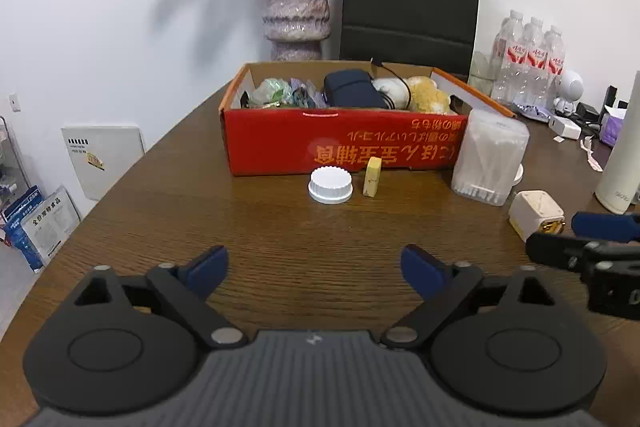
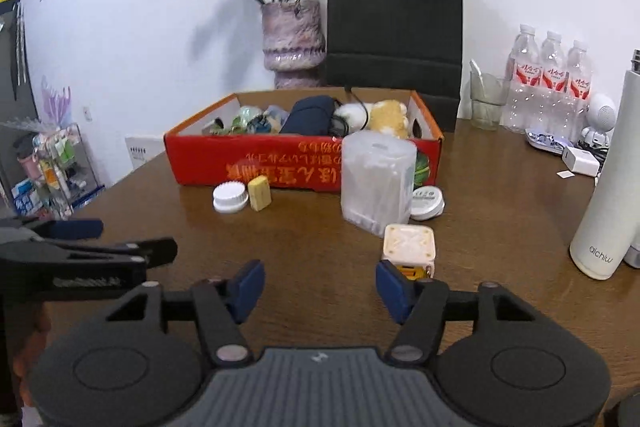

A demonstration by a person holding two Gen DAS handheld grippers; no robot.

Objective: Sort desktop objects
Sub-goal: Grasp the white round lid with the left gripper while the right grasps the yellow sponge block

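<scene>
The left tool (image 1: 314, 269) is hovering low over the brown wood-grain surface (image 1: 280, 227) with its blue-padded fingers spread wide and nothing between them. The right tool (image 2: 320, 285) is likewise gaping and gripping nothing, its right finger sitting just beside a cream cube-shaped plug adapter (image 2: 408, 245), which looks like the nearest candidate for picking up.

Moving outward, several loose things are still waiting in front of the open red cardboard box (image 1: 344, 143): a white ribbed screw cap (image 1: 330, 184), a small pale-yellow block (image 1: 372, 176) standing just beside it, a clear plastic tub of cotton swabs (image 2: 376, 183) and, partly hidden behind that tub, a round white tin (image 2: 429, 202).

The box itself is already holding a dark navy pouch (image 1: 352, 89), a yellow plush toy (image 1: 426, 95), a black cable and some greenish crumpled items at its left end, so the sorting appears to be partly done. Judging by what is lying outside, about five items are remaining, and neither tool is carrying one at present.
</scene>
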